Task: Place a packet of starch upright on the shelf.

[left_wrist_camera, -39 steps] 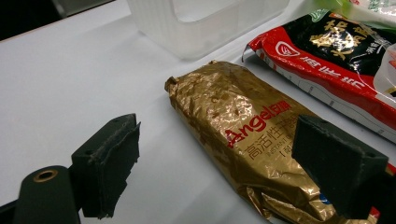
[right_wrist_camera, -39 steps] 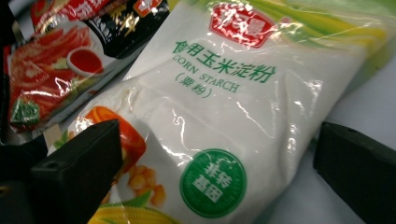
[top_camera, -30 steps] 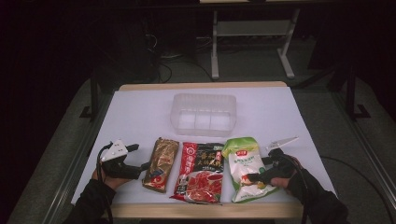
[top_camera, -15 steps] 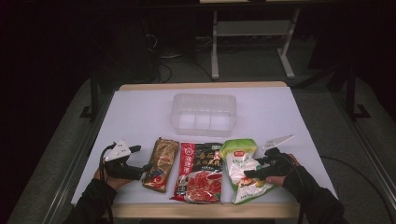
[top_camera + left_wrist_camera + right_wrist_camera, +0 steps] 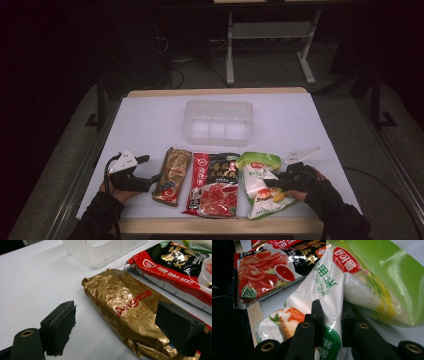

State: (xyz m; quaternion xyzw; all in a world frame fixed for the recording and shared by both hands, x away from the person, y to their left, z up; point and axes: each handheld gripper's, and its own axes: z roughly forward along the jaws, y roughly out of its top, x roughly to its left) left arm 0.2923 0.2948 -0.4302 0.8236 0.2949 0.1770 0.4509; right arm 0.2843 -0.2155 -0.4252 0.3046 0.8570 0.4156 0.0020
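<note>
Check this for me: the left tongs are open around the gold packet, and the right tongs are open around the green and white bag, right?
Not quite. The right tongs are shut on the green and white bag, pinching its film, as the right gripper view shows. The left tongs are open around the gold packet.

Gold packet (image 5: 130, 315) near end behind tool jaw, green-white bag (image 5: 342, 290) cut off
</note>
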